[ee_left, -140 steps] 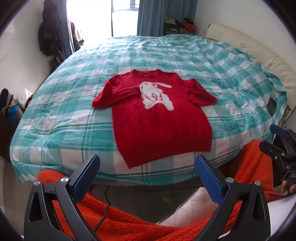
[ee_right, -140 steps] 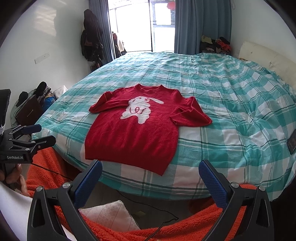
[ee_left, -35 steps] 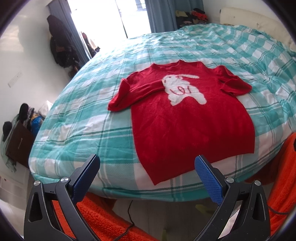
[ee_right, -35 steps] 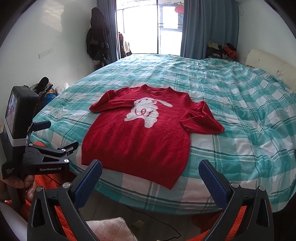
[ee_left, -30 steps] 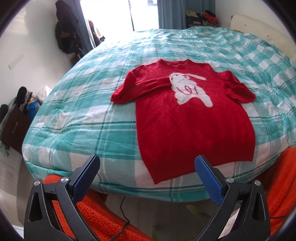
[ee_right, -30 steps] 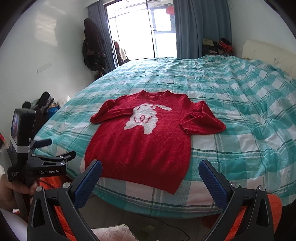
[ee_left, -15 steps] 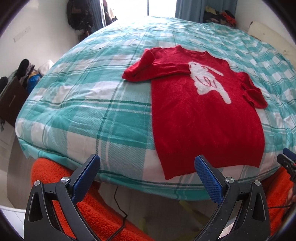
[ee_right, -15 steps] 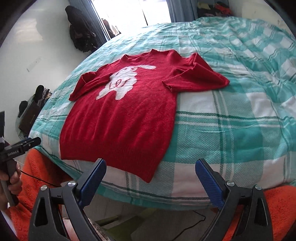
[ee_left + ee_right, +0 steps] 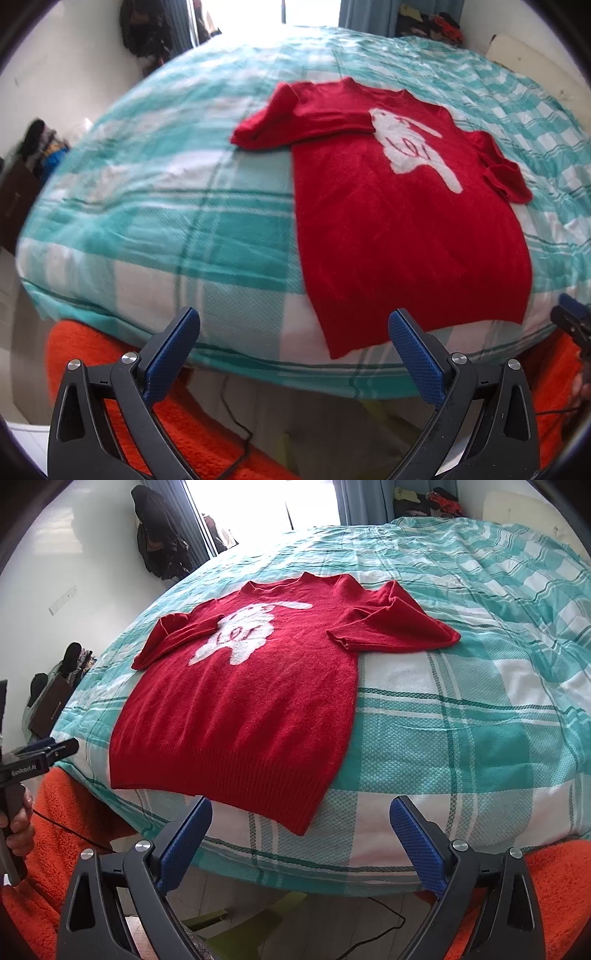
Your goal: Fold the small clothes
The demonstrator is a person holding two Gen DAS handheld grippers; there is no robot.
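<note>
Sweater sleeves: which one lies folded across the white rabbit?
The left sleeve; its cuff overlaps the rabbit. The right sleeve stops short, on plain red.

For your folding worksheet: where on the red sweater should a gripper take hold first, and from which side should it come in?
Probably the ribbed hem corners of the red sweater, approached from the near bed edge. The hem lies flat, nearest both open grippers, left gripper and right gripper, with its pointed corner overhanging slightly.

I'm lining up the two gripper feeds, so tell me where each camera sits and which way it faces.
Left wrist: on the left gripper, angled down at the bed's near edge, red sweater to its right; open jaws show.
Right wrist: on the right gripper, angled down at the sweater's hem; open jaws show, a hand at left.
Shared: sweater, checked bedcover.
</note>
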